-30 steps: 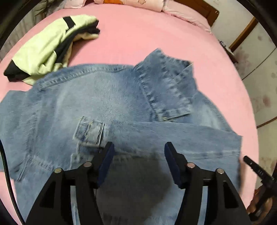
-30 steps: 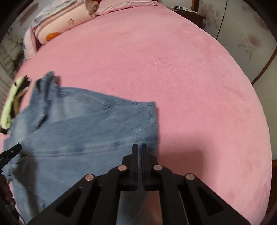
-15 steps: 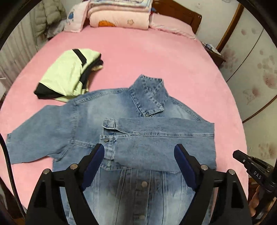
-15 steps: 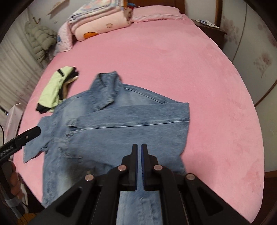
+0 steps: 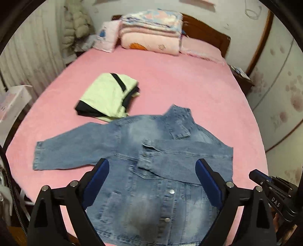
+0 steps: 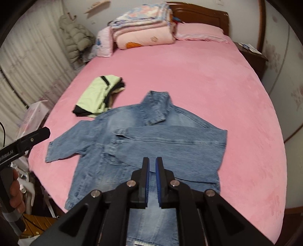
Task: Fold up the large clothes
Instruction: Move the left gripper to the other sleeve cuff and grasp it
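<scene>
denim jacket (image 5: 162,170) flat | left claw (image 5: 152,181) spread | right claw (image 6: 152,181) slightly parted

A home bedroom: pink-sheeted bed (image 6: 208,79), wooden headboard (image 6: 200,13), stacked quilts (image 6: 144,28).

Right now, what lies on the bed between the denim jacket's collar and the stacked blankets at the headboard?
Only bare pink bedsheet lies between the collar and the stacked blankets, shown clearly in the right wrist view. The folded green garment sits off to the side.
</scene>
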`<state>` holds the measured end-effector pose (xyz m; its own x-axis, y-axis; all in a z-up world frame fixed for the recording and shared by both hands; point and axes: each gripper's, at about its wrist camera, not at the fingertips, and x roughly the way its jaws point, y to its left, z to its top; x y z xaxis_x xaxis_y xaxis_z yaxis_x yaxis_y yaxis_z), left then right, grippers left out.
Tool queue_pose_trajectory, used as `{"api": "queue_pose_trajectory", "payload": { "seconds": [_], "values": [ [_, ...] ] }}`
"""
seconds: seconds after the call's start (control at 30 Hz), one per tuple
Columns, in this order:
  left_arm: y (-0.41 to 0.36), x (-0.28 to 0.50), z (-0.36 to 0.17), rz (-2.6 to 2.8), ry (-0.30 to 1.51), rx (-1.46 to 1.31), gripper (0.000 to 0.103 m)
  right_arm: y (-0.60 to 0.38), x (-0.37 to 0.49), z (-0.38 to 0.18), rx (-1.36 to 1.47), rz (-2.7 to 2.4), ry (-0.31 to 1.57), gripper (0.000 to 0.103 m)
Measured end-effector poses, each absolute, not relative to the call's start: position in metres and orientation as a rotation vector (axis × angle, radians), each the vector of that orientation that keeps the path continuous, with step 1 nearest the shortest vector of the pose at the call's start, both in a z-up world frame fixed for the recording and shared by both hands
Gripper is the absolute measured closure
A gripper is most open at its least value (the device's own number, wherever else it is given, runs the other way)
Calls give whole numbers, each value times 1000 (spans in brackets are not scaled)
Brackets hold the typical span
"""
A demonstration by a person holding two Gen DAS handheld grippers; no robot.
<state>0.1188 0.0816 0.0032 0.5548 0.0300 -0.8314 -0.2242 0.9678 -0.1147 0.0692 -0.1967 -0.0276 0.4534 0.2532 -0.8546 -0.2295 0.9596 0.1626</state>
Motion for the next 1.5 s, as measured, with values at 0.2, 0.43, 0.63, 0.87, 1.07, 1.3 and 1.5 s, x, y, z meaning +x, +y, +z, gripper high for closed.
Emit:
{"api": "queue_pose_trajectory", "payload": {
  "seconds": [0.2,0.43,0.63,0.87,1.07,1.3,1.5],
  "values": [
    [136,85,16,227,966,-262,11,-160,56,-8,-11,354,1016,96],
    [245,41,7,360,947,-368,8,-101,43,8,-53,371,962,75],
    [355,17,-18,377,958,-419,8,-32,48,13,39,319,949,73],
    [480,2,-104,430,1040,-541,8,77,69,-19,36,267,993,73],
    [561,-8,-202,506,1119,-742,8,161,80,-74,-29,286,1091,73],
    [604,-4,-302,589,1135,-946,12,216,87,-132,-134,321,1195,73],
    [604,-3,-350,659,1127,-1002,16,239,90,-158,-153,342,1246,73]
  ]
}}
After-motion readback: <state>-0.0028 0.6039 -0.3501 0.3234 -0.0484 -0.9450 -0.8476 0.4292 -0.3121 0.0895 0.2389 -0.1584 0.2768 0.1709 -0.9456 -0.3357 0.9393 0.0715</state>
